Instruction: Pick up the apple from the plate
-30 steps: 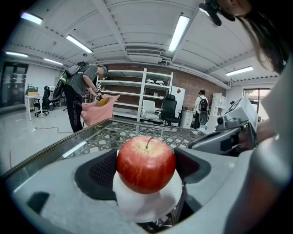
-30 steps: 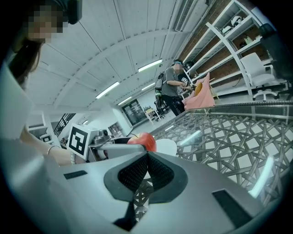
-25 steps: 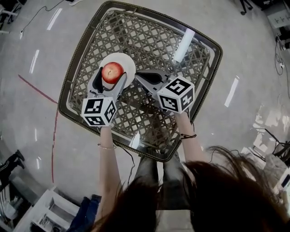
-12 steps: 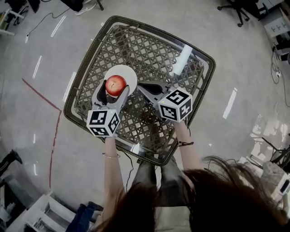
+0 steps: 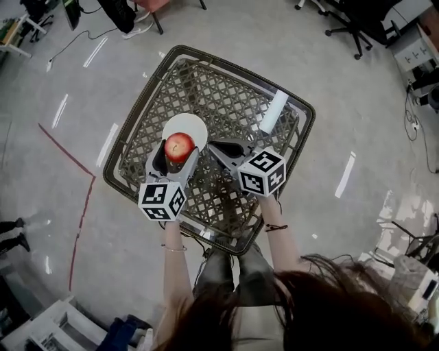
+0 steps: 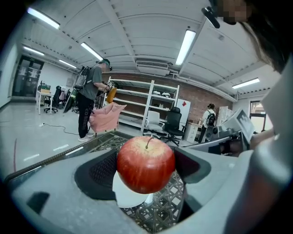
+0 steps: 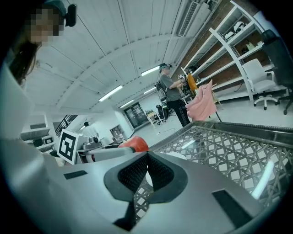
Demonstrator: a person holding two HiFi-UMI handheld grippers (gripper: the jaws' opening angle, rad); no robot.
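Observation:
A red apple sits clamped between the jaws of my left gripper, held in the air just above the white plate. In the left gripper view the apple fills the gap between the jaws, with the plate below it on the woven table. My right gripper hovers beside it to the right, shut with nothing in it. In the right gripper view the jaws meet, and the apple and a bit of plate show behind them.
The square wicker table has a raised rim and a glossy top with a bright white streak at its far right. Office chairs stand beyond it. A person stands by shelves in the distance. A red line marks the floor.
The left gripper has risen with the apple and drawn it slightly toward the person, off the plate's centre. The table looks smaller as the view pulls back. The right gripper stays shut alongside.

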